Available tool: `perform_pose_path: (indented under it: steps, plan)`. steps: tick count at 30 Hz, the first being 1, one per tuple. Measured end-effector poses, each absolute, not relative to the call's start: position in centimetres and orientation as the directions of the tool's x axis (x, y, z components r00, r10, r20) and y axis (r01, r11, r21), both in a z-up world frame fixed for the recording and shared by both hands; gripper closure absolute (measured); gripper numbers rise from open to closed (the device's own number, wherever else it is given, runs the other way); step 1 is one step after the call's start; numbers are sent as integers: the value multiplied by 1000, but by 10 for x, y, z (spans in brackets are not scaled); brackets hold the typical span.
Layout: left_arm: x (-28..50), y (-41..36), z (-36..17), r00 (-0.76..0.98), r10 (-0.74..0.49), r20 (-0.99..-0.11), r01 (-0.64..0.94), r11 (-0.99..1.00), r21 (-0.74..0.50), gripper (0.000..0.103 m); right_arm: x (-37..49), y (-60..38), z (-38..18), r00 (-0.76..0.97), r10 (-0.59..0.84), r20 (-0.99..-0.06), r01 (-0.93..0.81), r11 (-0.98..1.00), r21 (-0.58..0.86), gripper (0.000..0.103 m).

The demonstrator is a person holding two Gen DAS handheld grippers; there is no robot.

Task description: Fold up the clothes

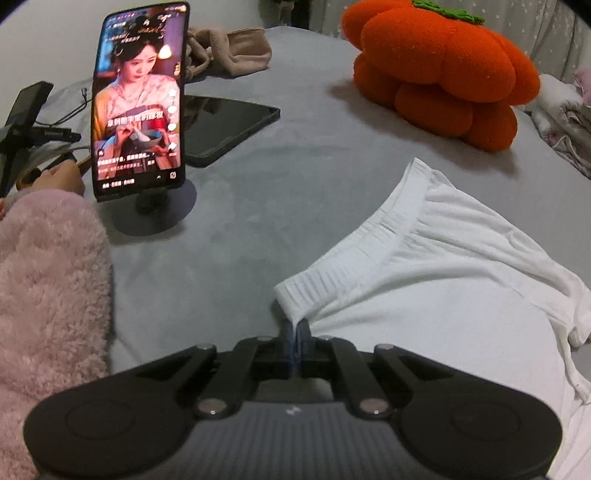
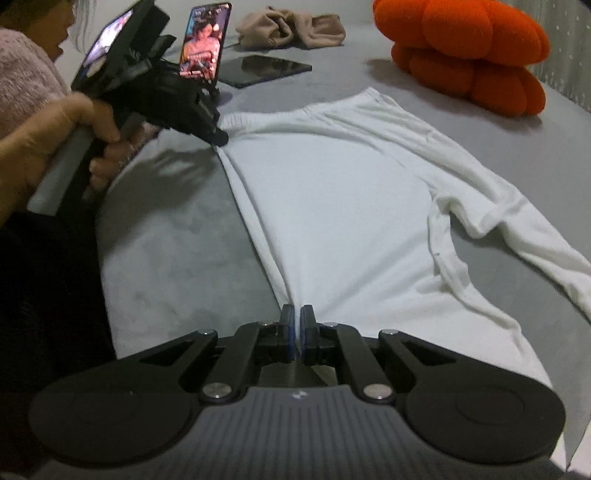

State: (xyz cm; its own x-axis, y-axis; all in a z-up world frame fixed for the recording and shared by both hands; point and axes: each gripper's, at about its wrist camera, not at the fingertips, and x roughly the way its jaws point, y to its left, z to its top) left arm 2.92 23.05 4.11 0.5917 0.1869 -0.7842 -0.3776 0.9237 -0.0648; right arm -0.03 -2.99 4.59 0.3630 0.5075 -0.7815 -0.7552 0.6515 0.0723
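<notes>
A white long-sleeved shirt [image 2: 332, 206] lies spread on a grey bed cover [image 2: 177, 240]. Its ribbed collar [image 1: 373, 236] shows in the left wrist view, and one sleeve [image 2: 517, 221] trails to the right. My left gripper [image 1: 297, 326] is shut on the shirt's edge beside the collar; it also shows in the right wrist view [image 2: 219, 142], held in a hand. My right gripper [image 2: 297, 314] is shut on the same folded side edge lower down. The edge runs taut between the two grippers.
A phone on a stand [image 1: 138, 99] plays a video at the left, with a dark tablet [image 1: 225, 125] behind it. An orange pumpkin cushion [image 1: 443, 70] sits at the far right. A beige garment [image 2: 291, 31] lies at the back. My pink fleece sleeve [image 1: 48, 295] is at left.
</notes>
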Motion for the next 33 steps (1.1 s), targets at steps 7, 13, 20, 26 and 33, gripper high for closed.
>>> perform_pose_path:
  steps: [7,13,20,26,33]
  plan:
    - [20,230,56,634,186,-750,-387,917,-100,60,0,-46,57,402,507,-762,-701,706,100,62]
    - [19,217,76,688,154,-709,-345,929,-132,49,2,-70,75,464,471,-751,-641,763,83,62]
    - [26,180,85,718,68,-693,-216,968,-128,45,8,-119,90,533,412,-739,-507,855,111,59]
    - [30,153,82,712,-1,-702,-133,982,-137,44,7,-156,91,587,369,-720,-409,903,129,53]
    - [31,114,75,701,-63,-710,-29,993,-116,44,8,-189,84,629,302,-717,-313,942,123,52]
